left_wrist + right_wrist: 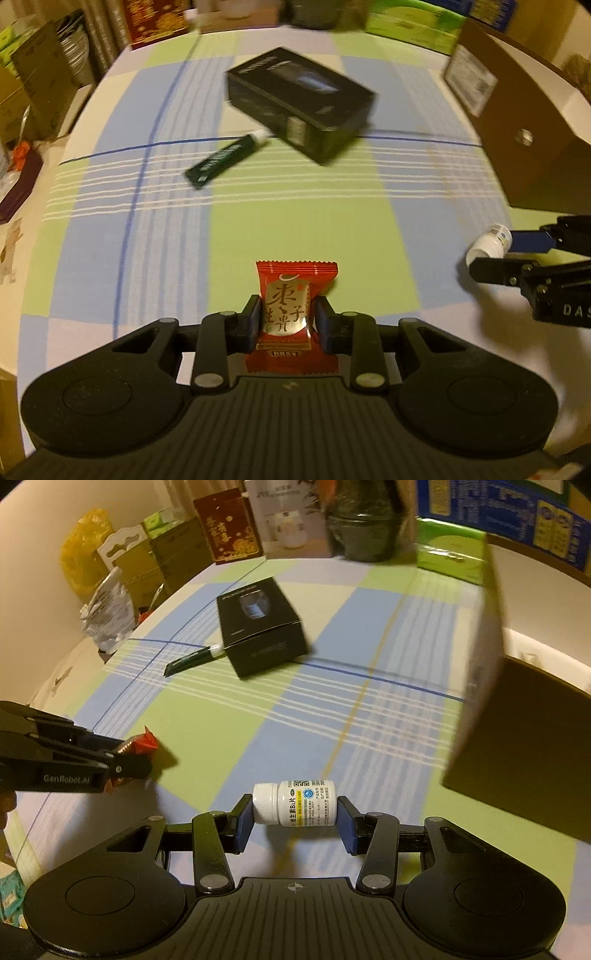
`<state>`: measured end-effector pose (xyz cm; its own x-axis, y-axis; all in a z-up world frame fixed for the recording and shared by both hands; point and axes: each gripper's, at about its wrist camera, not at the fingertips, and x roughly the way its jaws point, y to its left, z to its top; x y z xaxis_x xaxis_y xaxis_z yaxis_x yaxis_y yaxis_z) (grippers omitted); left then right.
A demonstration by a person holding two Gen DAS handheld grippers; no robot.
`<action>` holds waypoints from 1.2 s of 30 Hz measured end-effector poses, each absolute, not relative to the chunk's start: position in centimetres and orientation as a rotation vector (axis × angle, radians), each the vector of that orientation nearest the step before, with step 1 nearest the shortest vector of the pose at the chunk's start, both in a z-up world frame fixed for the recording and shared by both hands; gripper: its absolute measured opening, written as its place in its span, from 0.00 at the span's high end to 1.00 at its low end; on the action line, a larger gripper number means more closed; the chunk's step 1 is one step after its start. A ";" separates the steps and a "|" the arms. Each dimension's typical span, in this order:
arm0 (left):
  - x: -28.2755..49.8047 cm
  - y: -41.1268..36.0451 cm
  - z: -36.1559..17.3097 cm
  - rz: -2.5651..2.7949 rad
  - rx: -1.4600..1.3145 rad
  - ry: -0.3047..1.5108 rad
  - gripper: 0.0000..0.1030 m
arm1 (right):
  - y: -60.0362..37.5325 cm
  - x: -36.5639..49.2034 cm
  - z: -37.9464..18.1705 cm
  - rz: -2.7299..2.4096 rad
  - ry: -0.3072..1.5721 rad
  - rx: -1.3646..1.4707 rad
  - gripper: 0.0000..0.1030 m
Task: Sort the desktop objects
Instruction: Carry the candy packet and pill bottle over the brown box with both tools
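My left gripper (286, 314) is shut on a red candy packet (295, 280), which stands upright between the blue pads above the checked tablecloth (295, 221). In the right wrist view, that gripper (136, 755) comes in from the left with the red packet (147, 740) at its tip. My right gripper (294, 806) is shut on a white pill bottle (303, 803) held sideways, cap to the left. From the left wrist, the right gripper (491, 251) and its bottle (487, 245) show at the right edge.
A black box (299, 103) lies mid-table with a dark green tube (221, 158) beside its left corner. A brown cardboard box (517, 738) stands close on the right. Cartons, a green tissue pack (450, 550) and bags line the table's far and left edges.
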<state>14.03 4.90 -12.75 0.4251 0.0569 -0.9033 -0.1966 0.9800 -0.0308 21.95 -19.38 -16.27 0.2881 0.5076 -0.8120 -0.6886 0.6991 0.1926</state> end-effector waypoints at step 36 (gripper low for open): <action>19.2 -16.9 -4.1 -0.202 -0.002 0.919 0.75 | -43.4 23.8 -8.3 0.504 0.867 -0.063 0.57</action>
<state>19.25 -16.94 -4.11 0.5889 -0.1743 -0.7892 0.1725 0.9811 -0.0880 23.77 -43.42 -8.33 0.5380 0.3980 -0.7431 -0.4485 0.8815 0.1474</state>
